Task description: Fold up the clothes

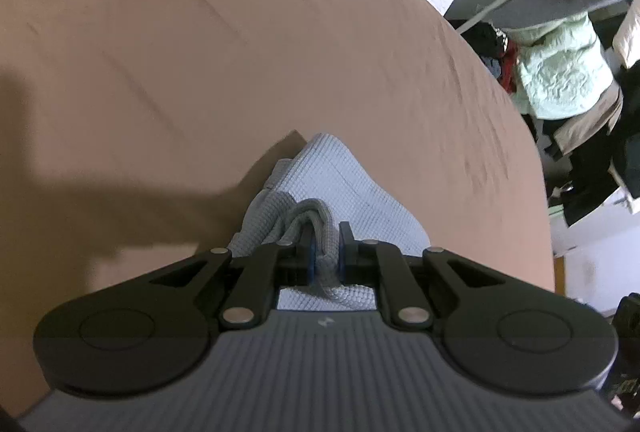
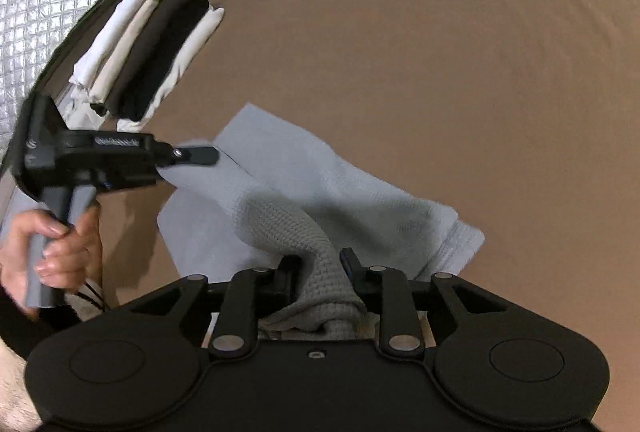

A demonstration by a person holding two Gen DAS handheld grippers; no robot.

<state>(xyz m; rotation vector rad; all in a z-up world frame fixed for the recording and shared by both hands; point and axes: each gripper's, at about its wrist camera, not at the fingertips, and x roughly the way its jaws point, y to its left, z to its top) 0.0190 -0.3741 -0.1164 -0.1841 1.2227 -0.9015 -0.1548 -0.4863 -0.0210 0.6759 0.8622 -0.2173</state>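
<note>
Brown bedsheet, both tools clamped on grey garment

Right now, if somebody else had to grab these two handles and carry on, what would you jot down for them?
Left gripper: shut on the gray waffle-knit garment, pinching its edge.
Right gripper: shut on another bunched part of it.
The garment is partly lifted over the brown bed sheet.
Done: a stack of folded clothes sits at the bed's edge.
Left: finish folding the gray one and add it to the stack.
</note>
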